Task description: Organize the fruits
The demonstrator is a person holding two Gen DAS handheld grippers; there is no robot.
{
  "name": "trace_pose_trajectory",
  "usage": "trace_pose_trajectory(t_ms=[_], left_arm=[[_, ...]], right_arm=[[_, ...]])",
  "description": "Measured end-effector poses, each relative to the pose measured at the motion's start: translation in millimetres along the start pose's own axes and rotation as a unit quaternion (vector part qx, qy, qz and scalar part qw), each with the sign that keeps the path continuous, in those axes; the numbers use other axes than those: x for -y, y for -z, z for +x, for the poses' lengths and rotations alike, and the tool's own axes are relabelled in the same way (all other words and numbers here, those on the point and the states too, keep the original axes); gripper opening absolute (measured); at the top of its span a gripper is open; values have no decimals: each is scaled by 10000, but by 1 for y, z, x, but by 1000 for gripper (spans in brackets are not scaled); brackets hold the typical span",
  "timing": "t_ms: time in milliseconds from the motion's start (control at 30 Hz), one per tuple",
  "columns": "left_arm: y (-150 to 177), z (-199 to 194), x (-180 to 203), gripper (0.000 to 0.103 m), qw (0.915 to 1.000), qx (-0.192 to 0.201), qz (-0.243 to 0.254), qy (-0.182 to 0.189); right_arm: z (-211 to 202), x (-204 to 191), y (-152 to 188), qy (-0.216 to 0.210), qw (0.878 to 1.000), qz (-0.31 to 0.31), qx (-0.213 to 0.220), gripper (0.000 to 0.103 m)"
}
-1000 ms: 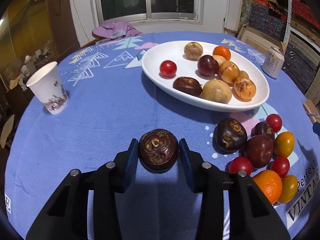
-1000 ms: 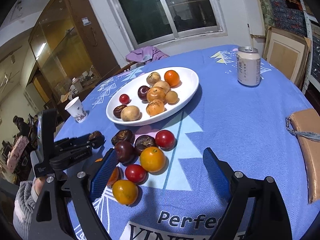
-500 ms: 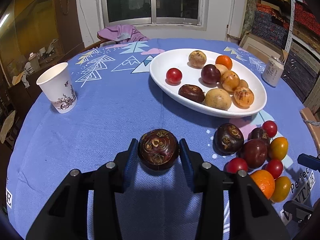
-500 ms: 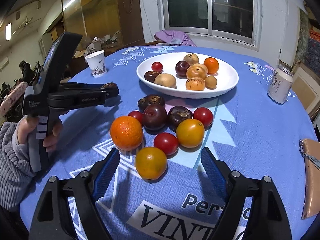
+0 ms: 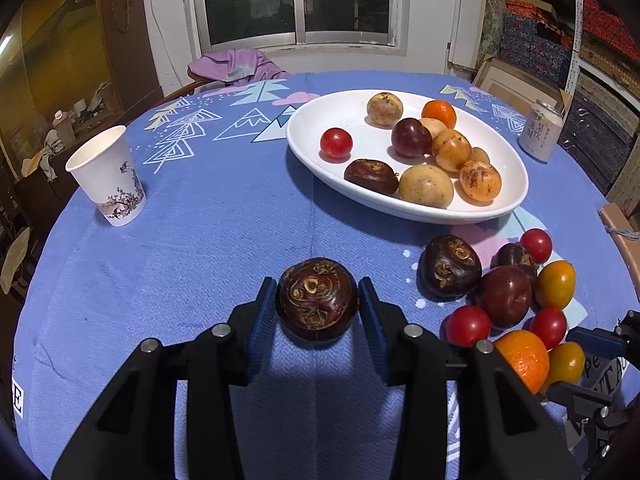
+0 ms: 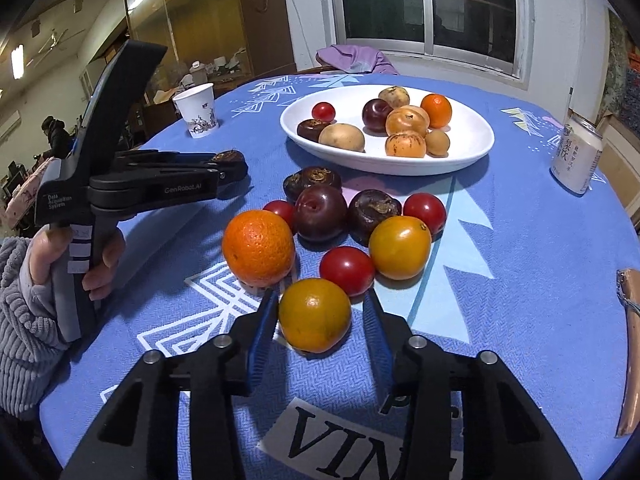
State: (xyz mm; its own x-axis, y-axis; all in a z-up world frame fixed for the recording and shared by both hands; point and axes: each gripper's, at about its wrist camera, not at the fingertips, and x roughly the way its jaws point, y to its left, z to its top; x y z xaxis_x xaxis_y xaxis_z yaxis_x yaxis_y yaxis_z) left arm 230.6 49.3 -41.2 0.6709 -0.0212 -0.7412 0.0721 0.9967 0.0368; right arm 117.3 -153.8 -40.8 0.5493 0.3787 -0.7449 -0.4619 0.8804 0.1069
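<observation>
Right wrist view: the right hand-held gripper (image 6: 318,320) has just been closing, and its blue pads now sit against the sides of a round yellow-orange fruit (image 6: 315,314) resting on the blue patterned surface (image 6: 520,248). That fruit lies directly ahead, between the fingertips, at the near edge of a loose cluster of fruits. A large orange (image 6: 258,247) is just beside it on the left, and a small red tomato (image 6: 347,271) touches or nearly touches it behind. The white oval dish (image 6: 476,148), already holding several fruits, lies straight beyond the cluster, well apart from the held fruit.

The left hand-held gripper (image 5: 318,304) pinches a dark brown, flattened water chestnut (image 5: 317,299), held above the surface on the side of the dish towards the white paper cup (image 5: 108,178). Judging by position, each gripper must carry its fruit forward to the dish; the left one looks slightly nearer.
</observation>
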Motion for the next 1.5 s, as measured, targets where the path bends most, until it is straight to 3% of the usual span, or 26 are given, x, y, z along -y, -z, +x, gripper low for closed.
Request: trace_pose_trajectory(t_ms=[500, 900, 1067, 1233, 1500], left_arm=[[2, -4, 7, 42, 9997, 111, 119, -175], [-4, -27, 6, 42, 9986, 472, 45, -252], [-22, -37, 15, 42, 9975, 628, 118, -292], [-52, -35, 24, 42, 9966, 743, 147, -319], [-88, -13, 40, 42, 9964, 794, 113, -262]], right_arm=[[-3, -1, 0, -121, 9999, 63, -4, 38], [-30, 28, -14, -161, 9963, 634, 564, 38], [-38, 48, -42, -118, 9933, 928, 684, 38], [-46, 60, -94, 82, 9903, 1003, 956, 38], [-12, 86, -140, 230, 9837, 1413, 1086, 38]])
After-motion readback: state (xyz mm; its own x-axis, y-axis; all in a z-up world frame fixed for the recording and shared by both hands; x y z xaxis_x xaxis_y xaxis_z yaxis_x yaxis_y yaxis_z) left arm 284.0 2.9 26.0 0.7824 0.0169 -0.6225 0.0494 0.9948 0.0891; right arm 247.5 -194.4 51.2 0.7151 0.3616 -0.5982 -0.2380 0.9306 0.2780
